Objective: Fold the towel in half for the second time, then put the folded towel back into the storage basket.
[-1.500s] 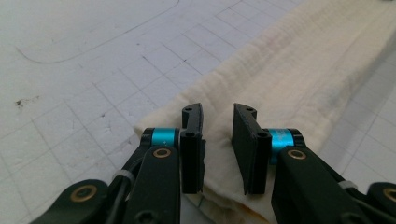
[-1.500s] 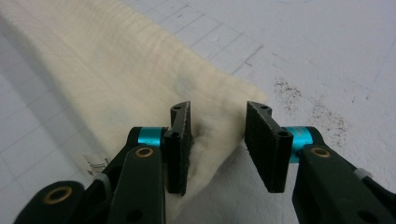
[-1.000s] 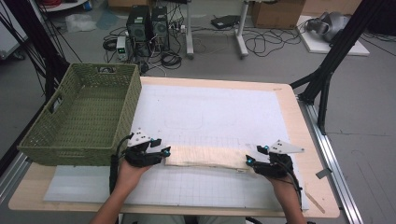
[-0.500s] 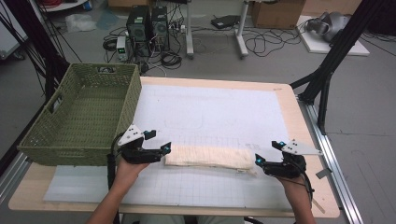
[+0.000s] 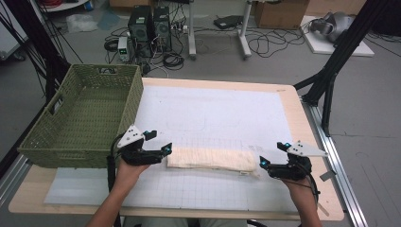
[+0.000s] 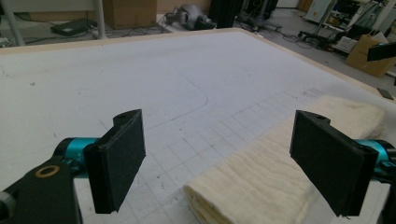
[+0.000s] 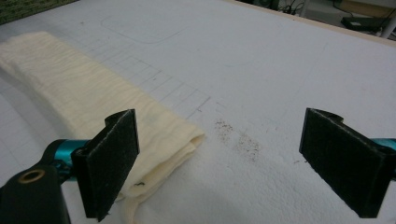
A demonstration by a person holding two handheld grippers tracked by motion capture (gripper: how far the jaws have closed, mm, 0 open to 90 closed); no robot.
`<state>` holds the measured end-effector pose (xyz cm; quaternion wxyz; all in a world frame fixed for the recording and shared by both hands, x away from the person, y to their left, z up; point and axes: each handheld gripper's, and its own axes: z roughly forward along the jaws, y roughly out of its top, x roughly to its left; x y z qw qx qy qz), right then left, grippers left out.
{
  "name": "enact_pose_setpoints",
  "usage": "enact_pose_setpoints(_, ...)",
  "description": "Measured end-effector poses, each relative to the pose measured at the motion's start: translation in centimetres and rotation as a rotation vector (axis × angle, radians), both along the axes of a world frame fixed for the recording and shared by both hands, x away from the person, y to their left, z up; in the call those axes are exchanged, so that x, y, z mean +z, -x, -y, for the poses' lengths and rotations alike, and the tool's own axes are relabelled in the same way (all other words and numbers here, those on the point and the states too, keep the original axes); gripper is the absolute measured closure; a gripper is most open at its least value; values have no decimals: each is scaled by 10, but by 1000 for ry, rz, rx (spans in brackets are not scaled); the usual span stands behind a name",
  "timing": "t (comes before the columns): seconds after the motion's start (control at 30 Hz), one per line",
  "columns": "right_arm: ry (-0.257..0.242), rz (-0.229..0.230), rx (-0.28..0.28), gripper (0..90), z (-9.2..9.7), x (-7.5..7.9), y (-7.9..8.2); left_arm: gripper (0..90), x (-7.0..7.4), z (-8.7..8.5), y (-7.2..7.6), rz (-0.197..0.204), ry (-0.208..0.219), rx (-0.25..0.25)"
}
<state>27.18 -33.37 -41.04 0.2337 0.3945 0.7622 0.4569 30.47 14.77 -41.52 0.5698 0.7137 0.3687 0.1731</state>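
Folded towel [image 5: 208, 158] lower centre of frame. Left gripper [image 5: 163, 150] and right gripper [image 5: 261, 163] sit wide open just off its ends; mat [image 5: 213, 113] above is bare.

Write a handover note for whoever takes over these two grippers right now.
Left gripper: open, at the left end of the folded cream cloth, holding nothing.
Right gripper: open, at the cloth's right end, also holding nothing.
The cloth lies as a long narrow folded strip on the white mat, near the front edge.
Green basket stands at the table's left.
Done: cloth folded into a strip.
Left, probably: fold it shorter or move it to the basket.
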Motion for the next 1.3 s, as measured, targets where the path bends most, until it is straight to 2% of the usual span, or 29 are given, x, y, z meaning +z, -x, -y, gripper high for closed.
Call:
enact_pose_setpoints(0.33,1,0,-1,113,0,0,-1,186,-1,1,0,-8,-8,-1)
enact_pose_setpoints(0.63,-4,-10,11,112,-2,-4,-1,194,-4,3,-1,-35,-16,4)
enact_pose_setpoints(0.9,-20,-25,10,112,-4,-5,-1,209,-13,8,-2,-125,-72,-8)
enact_pose_setpoints(0.97,-17,-27,15,112,-5,-5,-2,224,-15,10,-2,-138,-78,2)
enact_pose_setpoints(1.07,-15,-33,23,112,-7,-7,-2,242,-16,12,-2,-154,-89,-16)
enact_pose_setpoints(1.17,-12,-40,30,112,-7,-8,-3,265,-18,13,-1,-177,-99,-13)
enact_pose_setpoints(1.3,-32,-52,35,112,-8,-8,-3,315,-22,12,1,-214,-115,-5)
